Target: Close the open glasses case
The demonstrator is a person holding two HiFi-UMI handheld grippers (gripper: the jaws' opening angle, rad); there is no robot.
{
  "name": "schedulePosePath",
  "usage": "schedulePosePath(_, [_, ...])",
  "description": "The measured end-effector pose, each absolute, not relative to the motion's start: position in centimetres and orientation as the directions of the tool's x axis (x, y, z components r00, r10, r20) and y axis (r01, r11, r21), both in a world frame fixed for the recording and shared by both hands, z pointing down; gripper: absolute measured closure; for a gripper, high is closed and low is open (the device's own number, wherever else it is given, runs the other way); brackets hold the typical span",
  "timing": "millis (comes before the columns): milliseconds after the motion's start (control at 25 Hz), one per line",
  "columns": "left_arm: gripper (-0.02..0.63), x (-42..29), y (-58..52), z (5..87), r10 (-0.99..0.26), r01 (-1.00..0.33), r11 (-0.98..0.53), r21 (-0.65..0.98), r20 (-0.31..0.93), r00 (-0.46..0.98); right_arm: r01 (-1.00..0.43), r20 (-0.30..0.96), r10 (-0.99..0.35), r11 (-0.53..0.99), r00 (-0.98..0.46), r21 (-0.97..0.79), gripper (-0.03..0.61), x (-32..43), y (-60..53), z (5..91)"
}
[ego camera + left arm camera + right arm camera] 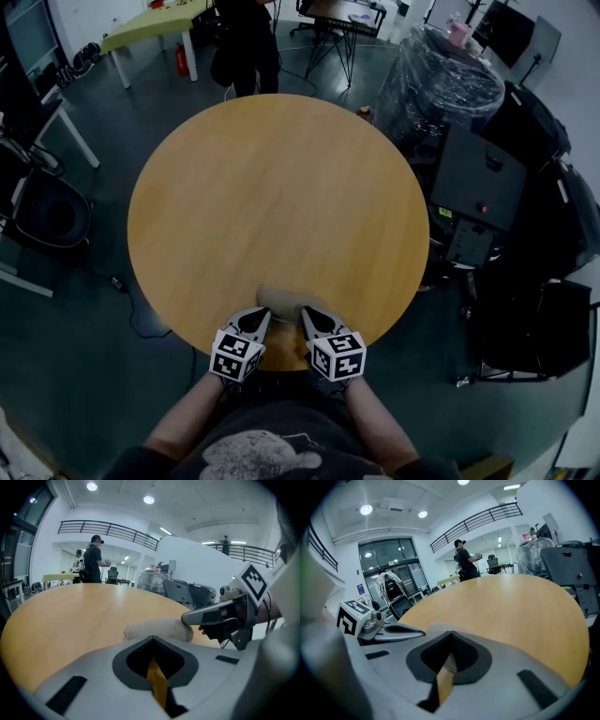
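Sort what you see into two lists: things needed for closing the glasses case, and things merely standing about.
Needed: glasses case, left tool, right tool, round table.
Standing about: plastic-wrapped stack, green table, standing person.

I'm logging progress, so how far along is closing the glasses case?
Done, it seems: the glasses case lies as a low beige lump at the near edge of the table, with no lid raised in the left gripper view. In hand: nothing. The left gripper and right gripper flank it, jaws together and empty. Left: probably only drawing both away.
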State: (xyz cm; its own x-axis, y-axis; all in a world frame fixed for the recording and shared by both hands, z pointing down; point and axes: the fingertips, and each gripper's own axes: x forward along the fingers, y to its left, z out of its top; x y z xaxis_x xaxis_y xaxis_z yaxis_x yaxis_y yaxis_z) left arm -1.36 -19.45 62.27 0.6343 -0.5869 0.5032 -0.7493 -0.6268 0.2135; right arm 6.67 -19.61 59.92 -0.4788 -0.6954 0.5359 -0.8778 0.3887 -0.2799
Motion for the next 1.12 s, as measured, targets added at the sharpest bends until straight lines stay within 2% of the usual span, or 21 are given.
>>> schedulePosePath(240, [0.606,-1.7,-19.0,61.7,-0.609,-0.744,-0.662,0.089,0.516,0.603,-0.864,0.555,-0.665,0.427,-0.499,-0.266,0.589,6.7,-19.1,59.6])
schedulePosePath(440, [0.606,-2.7,-18.5,59.7,-0.648,-0.766,-0.632,0.116,0.463,0.605,-0.884,0.533,-0.705,0.384,-0.468,-0.268,0.589,7.3,-18.5,58.7])
schedulePosePath(760, [0.606,-5.5,-15.2,60.2,-0.651,-0.769,-0.635,0.075,0.483,0.585,-0.905,0.551,-0.718,0.362,-0.424,-0.225,0.590,5.7,-15.3,57.6])
schedulePosePath(1120, [0.606,-8.6,-10.8,59.0,-0.624,-0.741,-0.655,0.149,0.446,0.642,-0.937,0.550,-0.759,0.293,-0.348,-0.189,0.589,3.1,-9.6,56.8])
